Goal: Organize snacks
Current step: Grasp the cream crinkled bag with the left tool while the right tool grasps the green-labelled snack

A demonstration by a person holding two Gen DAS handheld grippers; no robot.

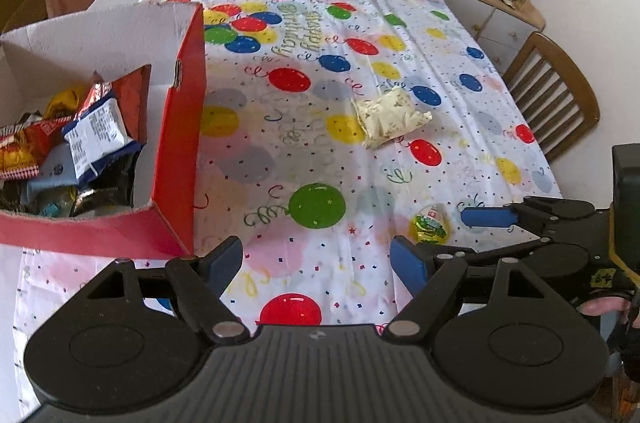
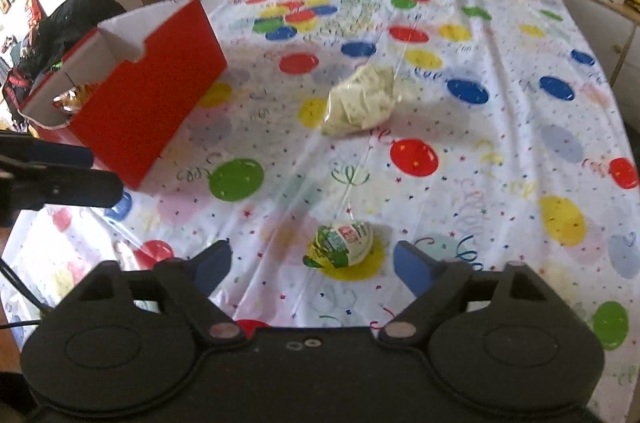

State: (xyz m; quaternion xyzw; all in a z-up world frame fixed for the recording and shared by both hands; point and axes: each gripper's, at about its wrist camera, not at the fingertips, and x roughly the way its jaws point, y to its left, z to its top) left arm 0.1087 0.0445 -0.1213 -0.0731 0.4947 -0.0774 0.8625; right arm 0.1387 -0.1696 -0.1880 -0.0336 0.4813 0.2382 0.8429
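The foil-wrapped chocolate egg point(image 2: 345, 243) lies on the counter point(image 2: 500, 127) just beyond the right tool point(image 2: 312, 269), centred between its parted, empty jaws; left tool point(image 1: 316, 263) also parted, farther left.

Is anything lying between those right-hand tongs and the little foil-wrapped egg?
No. In the right wrist view only bare balloon-print tablecloth separates the open right tongs from the egg.

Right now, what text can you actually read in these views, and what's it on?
"Happy Birthday": script on the tablecloth, upside down beside the balloon cluster in the left wrist view; blurred in the right wrist view.
Egg-shaped snack: wrapper has print, too blurred to read.
Packets in the red box: fine print and logos, too small to read.
Yellow mark on the right claw: unreadable.
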